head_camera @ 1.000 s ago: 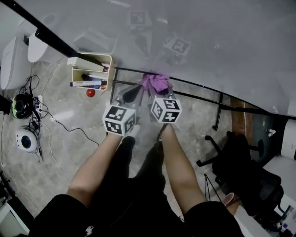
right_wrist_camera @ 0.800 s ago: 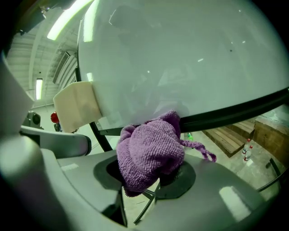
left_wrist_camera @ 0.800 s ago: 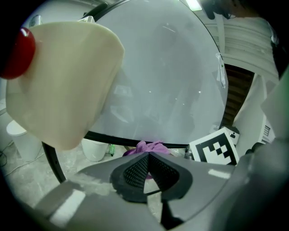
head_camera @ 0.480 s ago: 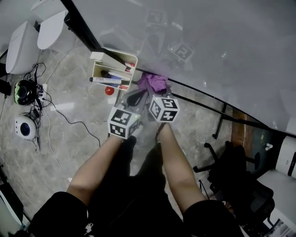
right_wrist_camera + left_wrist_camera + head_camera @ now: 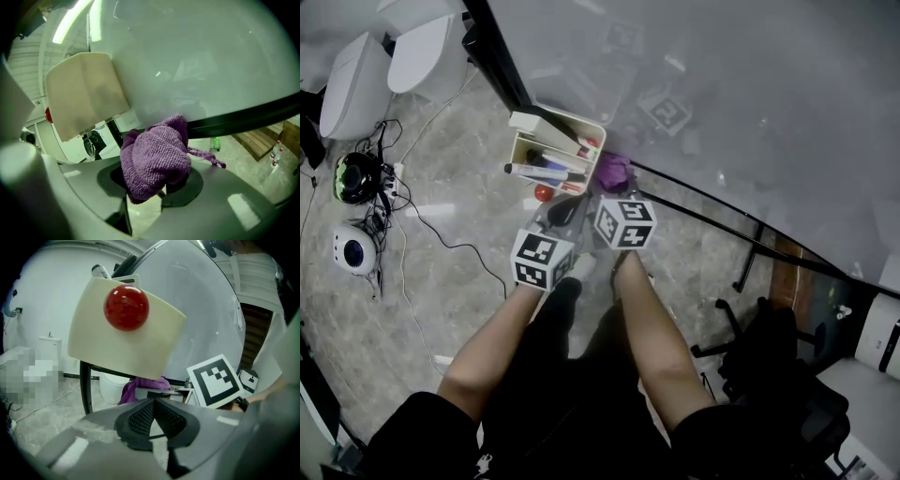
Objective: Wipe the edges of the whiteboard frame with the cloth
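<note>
left gripper (image 5: 153, 404) is held with jaws shut together, nothing between them. right gripper (image 5: 158, 185) is clamped on a bunched purple cloth (image 5: 157, 159), which is set against the black lower edge of the whiteboard frame (image 5: 243, 117). just left of the cloth, a cream marker tray (image 5: 546, 118) is hung on the board, with markers (image 5: 546, 171) laid inside and a red round object (image 5: 126, 307) seen on its underside

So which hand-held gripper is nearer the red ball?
Left. The left hand-held gripper points straight at the red ball, close ahead; the right hand-held gripper holds the cloth off to its right.
</note>
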A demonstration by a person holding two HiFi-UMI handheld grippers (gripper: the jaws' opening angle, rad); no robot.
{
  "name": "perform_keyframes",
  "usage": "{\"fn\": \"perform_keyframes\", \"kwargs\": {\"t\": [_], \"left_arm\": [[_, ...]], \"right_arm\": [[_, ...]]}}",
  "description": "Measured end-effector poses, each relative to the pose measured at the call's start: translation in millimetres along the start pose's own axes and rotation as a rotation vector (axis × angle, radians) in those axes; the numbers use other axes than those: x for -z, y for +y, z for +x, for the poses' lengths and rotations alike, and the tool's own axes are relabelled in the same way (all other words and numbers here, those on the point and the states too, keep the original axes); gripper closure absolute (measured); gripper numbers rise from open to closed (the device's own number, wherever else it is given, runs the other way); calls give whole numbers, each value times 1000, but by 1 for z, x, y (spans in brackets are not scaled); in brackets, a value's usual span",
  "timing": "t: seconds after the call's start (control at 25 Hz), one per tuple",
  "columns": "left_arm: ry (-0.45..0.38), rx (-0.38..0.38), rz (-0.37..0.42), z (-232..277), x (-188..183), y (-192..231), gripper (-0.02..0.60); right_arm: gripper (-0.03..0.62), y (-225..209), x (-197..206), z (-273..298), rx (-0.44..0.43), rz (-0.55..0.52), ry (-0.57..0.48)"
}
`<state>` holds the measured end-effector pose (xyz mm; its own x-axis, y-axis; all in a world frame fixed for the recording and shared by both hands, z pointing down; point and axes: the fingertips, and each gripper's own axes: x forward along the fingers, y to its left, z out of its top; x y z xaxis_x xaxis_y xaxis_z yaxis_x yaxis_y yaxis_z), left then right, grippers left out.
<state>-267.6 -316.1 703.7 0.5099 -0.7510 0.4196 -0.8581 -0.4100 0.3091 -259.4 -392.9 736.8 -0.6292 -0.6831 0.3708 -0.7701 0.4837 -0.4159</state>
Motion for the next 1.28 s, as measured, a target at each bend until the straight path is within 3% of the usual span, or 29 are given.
{"fn": "perform_keyframes", "kwargs": {"t": [0.28,0.56,0.92,1.28], "left_arm": [[3,22,-15,-14,-1,-5,578],[-28,32,-43,-26,-5,-19,578],[-109,87,9,-49,-38,-86,578],[-199,131,131,-98,-67,-183,578]], "right_arm": [[439,12,-3,-9,-4,-19,10],[441,12,-23,-60,39,-40,-29],[442,19,-60,-189,63,-24,-181],[442,39,-95,-349,85,-126,-365]]}}
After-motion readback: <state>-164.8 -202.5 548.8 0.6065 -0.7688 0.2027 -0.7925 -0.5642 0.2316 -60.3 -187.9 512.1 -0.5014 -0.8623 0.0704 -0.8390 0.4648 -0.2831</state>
